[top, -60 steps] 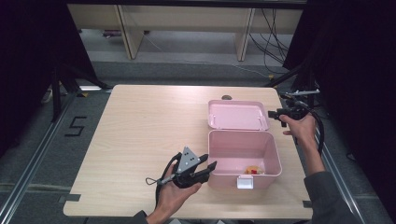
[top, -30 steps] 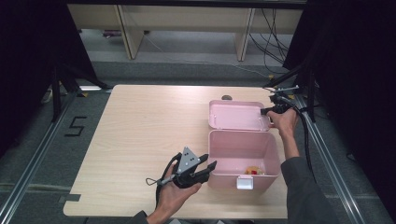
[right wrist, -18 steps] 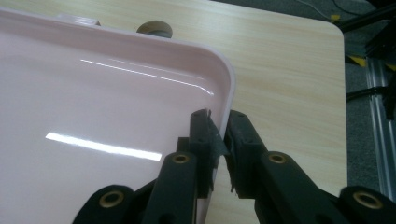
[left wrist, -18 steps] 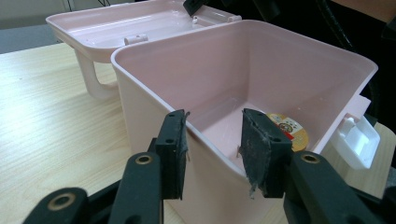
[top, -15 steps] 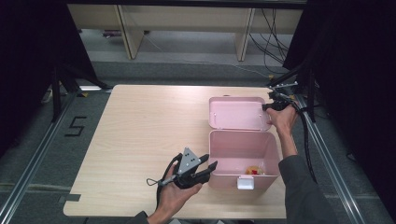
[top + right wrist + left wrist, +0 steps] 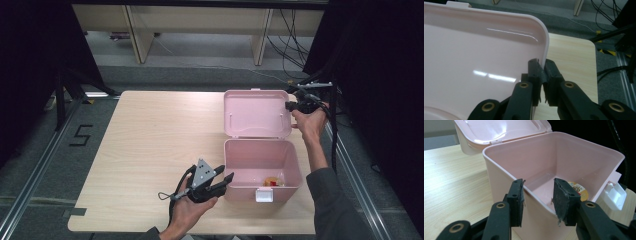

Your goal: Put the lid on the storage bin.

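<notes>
Pinching the lid (image 6: 486, 62) rim, right claw (image 6: 543, 72) closes.

We brought our right gripper (image 6: 291, 106) from beside the box onto the right edge of the pink plastic hinged lid (image 6: 257, 113), and its jaws have just been closing onto that rim. The lid then rose from lying flat toward a tilted, partly raised stance.

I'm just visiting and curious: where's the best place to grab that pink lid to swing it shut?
Probably the lid's thin side rim, from the right, where the right gripper is shut on it. The rim is a narrow edge that fits between the jaws, far from the hinge by the box.
</notes>
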